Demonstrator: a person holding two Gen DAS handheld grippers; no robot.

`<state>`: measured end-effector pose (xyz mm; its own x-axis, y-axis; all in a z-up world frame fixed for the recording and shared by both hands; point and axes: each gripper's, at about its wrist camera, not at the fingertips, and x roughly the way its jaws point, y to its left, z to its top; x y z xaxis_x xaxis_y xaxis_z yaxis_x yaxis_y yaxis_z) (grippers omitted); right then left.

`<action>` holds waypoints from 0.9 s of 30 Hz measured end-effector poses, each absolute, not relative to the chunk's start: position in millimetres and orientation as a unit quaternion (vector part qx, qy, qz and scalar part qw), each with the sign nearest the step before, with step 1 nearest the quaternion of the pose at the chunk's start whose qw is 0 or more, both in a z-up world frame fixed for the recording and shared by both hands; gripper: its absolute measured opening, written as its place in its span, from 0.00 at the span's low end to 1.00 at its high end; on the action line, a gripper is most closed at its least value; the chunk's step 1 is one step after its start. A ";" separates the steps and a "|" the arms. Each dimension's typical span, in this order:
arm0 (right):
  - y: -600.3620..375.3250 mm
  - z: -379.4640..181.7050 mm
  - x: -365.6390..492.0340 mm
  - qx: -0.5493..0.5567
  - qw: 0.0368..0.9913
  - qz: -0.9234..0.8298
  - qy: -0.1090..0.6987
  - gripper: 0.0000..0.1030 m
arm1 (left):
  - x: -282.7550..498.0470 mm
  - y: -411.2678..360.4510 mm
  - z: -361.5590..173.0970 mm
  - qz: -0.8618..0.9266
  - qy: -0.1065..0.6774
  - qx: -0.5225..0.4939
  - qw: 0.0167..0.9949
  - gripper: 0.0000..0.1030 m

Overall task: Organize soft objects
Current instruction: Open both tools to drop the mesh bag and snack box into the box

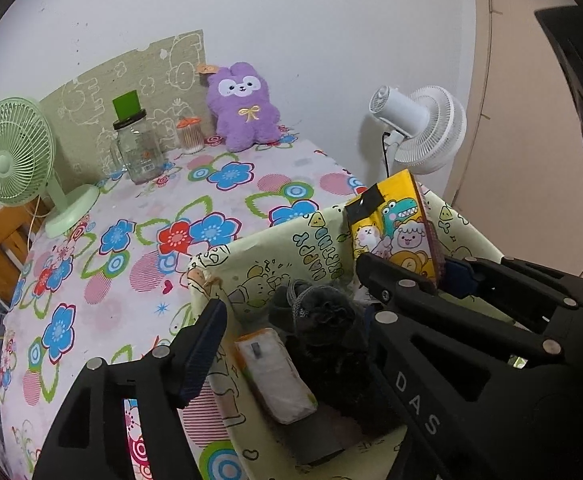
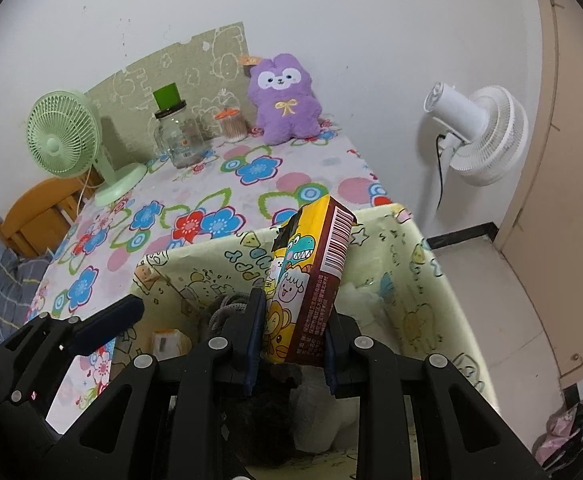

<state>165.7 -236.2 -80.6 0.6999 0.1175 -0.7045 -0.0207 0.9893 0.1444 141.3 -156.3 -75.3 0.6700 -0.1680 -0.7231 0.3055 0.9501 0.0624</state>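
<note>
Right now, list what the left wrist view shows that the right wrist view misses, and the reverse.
Left wrist only: the white wipes pack lying in plain sight on the box floor, and the dark fluffy item beside it.

Right wrist only: the barcode side of the yellow cartoon tissue pack, the pink bags on the floor, and the baseboard.

Both: the purple plush, green fan, white fan, glass jar, cartoon-print box, and the right hand-held gripper shut on the tissue pack.

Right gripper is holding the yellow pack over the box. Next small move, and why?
Probably lower it a little further into the box, then open. The right gripper is shut on the yellow tissue pack, which stands tilted, mostly above the rim. The left gripper is open, holding nothing.
</note>
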 end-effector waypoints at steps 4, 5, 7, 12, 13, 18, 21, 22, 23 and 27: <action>-235.6 -81.6 167.0 0.063 0.919 0.037 0.387 0.29 | 141.9 -156.8 -75.4 -0.130 0.385 0.091 0.909 0.72; -235.3 -82.3 167.3 0.063 0.919 0.036 0.388 0.30 | 141.8 -157.4 -75.7 -0.129 0.385 0.094 0.909 0.72; -236.3 -83.4 167.4 0.061 0.918 0.034 0.390 0.31 | 140.8 -158.3 -76.2 -0.129 0.385 0.097 0.909 0.73; -243.0 -83.2 164.9 0.058 0.919 0.017 0.390 0.50 | 139.6 -158.9 -76.0 -0.131 0.386 0.097 0.908 0.75; -244.4 -82.6 163.6 0.058 0.920 0.013 0.388 0.55 | 139.0 -158.9 -75.6 -0.135 0.386 0.095 0.908 0.79; -244.5 -75.2 154.6 0.053 0.924 0.014 0.379 0.73 | 131.8 -160.1 -71.9 -0.140 0.380 0.089 0.910 0.82; -241.8 -68.7 148.9 0.042 0.927 0.010 0.372 0.76 | 126.5 -157.9 -67.3 -0.139 0.374 0.087 0.913 0.85; -240.7 -66.7 147.1 0.041 0.928 0.008 0.370 0.77 | 124.8 -157.0 -65.4 -0.138 0.372 0.087 0.914 0.86; -239.7 -64.4 144.7 0.040 0.929 0.006 0.368 0.78 | 122.7 -155.4 -63.3 -0.136 0.369 0.087 0.915 0.86; -235.2 -56.5 135.0 0.038 0.933 0.004 0.358 0.82 | 115.7 -147.7 -56.3 -0.133 0.360 0.080 0.920 0.89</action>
